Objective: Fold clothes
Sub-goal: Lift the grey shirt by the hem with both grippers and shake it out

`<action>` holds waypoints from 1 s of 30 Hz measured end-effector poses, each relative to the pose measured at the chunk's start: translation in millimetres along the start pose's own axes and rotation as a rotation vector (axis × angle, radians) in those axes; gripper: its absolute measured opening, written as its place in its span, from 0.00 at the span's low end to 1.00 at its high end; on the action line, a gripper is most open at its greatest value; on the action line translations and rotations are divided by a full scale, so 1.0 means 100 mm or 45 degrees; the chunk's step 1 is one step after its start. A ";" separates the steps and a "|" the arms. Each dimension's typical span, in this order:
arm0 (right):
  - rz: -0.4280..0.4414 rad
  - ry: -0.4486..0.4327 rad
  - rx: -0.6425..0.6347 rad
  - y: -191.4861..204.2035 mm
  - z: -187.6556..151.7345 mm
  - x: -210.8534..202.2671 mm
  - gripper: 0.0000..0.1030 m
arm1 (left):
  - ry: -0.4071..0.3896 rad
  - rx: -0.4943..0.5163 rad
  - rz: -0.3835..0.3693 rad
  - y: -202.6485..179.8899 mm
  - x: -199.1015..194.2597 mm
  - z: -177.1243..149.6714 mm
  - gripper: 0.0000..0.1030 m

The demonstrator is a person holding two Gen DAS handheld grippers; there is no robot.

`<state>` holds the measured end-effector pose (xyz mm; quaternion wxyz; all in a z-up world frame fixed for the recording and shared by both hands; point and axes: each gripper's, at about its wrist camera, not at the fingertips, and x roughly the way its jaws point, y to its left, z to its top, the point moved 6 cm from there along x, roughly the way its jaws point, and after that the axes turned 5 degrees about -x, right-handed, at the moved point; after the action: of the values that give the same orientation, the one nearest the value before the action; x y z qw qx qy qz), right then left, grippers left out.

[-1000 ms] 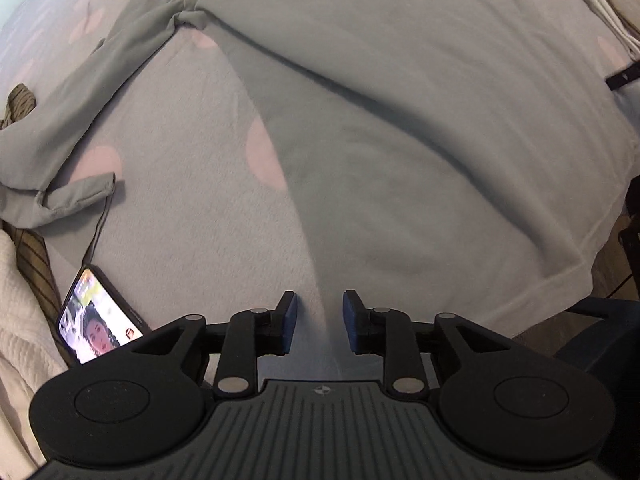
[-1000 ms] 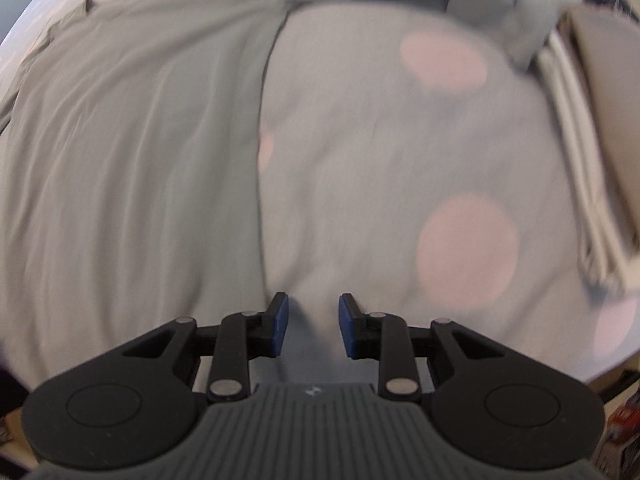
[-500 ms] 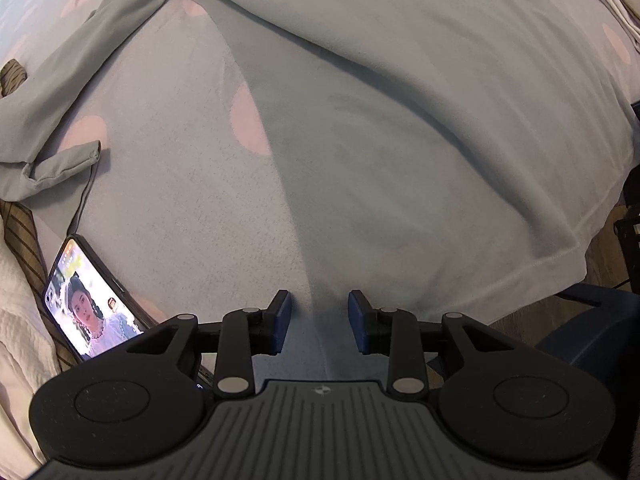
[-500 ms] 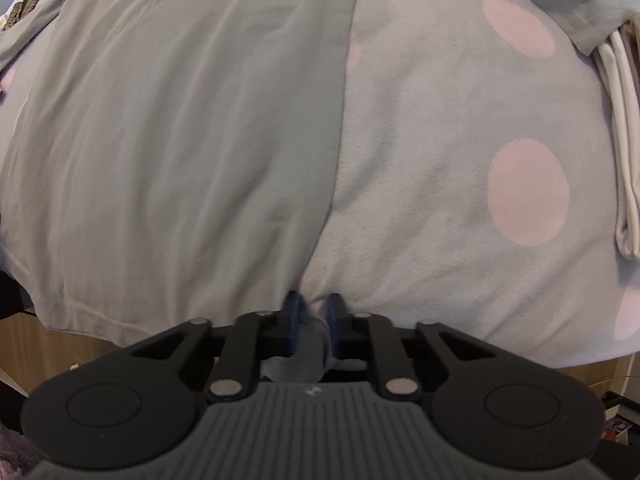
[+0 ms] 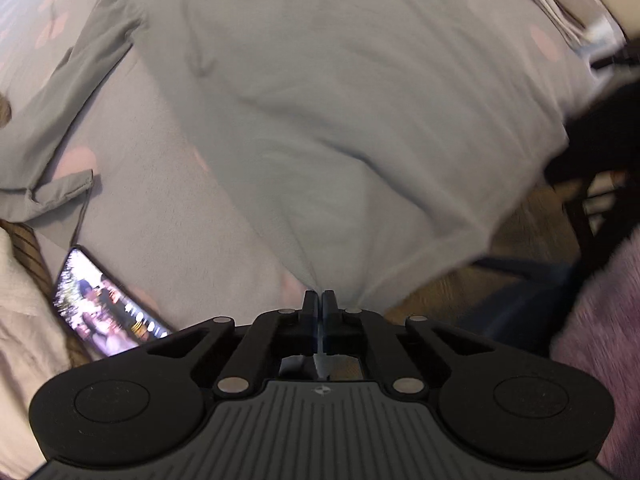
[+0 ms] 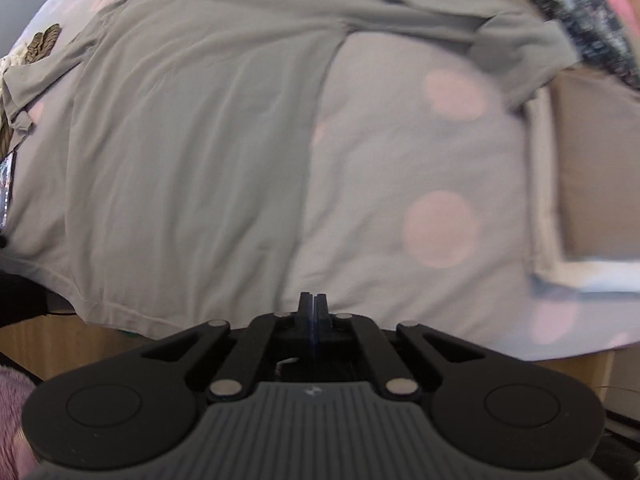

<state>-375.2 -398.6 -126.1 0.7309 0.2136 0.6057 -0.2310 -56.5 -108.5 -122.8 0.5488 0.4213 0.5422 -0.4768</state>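
A grey long-sleeved shirt [image 5: 340,100] lies spread on a pale bedsheet with pink dots [image 5: 160,200]. My left gripper [image 5: 319,296] is shut on the shirt's bottom hem at one corner. The cloth pulls up into a peak at its tips, and a strip of it shows between the fingers. In the right wrist view the same shirt [image 6: 192,152] fills the left half. My right gripper [image 6: 313,298] is shut where the shirt's side edge runs down to its tips at the other hem corner. One sleeve [image 5: 72,92] trails left and the other sleeve [image 6: 500,40] lies at the far right.
A phone [image 5: 104,304] with a lit screen lies on the bed's left, beside a white textured cloth [image 5: 20,280]. A folded beige stack [image 6: 592,168] and a dark patterned cloth [image 6: 592,20] sit at the right. Wooden floor [image 5: 520,232] shows past the bed edge, beside purple fluff [image 5: 600,300].
Both grippers went from open to shut on the hem, the right one first, and both rose. The hem has lifted off the bed edge and the view of the bed has widened.
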 end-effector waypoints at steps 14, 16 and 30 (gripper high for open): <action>0.166 0.168 -0.093 0.29 0.08 0.77 0.26 | 0.115 -0.028 0.107 0.16 0.17 -0.01 0.00; 0.161 0.251 -0.129 0.34 0.03 0.95 0.26 | 0.116 -0.031 0.106 0.16 0.17 -0.02 0.00; 0.143 0.243 -0.310 0.40 -0.07 0.26 0.06 | 0.075 -0.079 -0.080 0.16 -0.19 0.03 0.00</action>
<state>-352.4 -364.5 -151.1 0.7022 0.1782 0.6830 -0.0933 -39.4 -106.7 -104.6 0.5301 0.4007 0.5856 -0.4642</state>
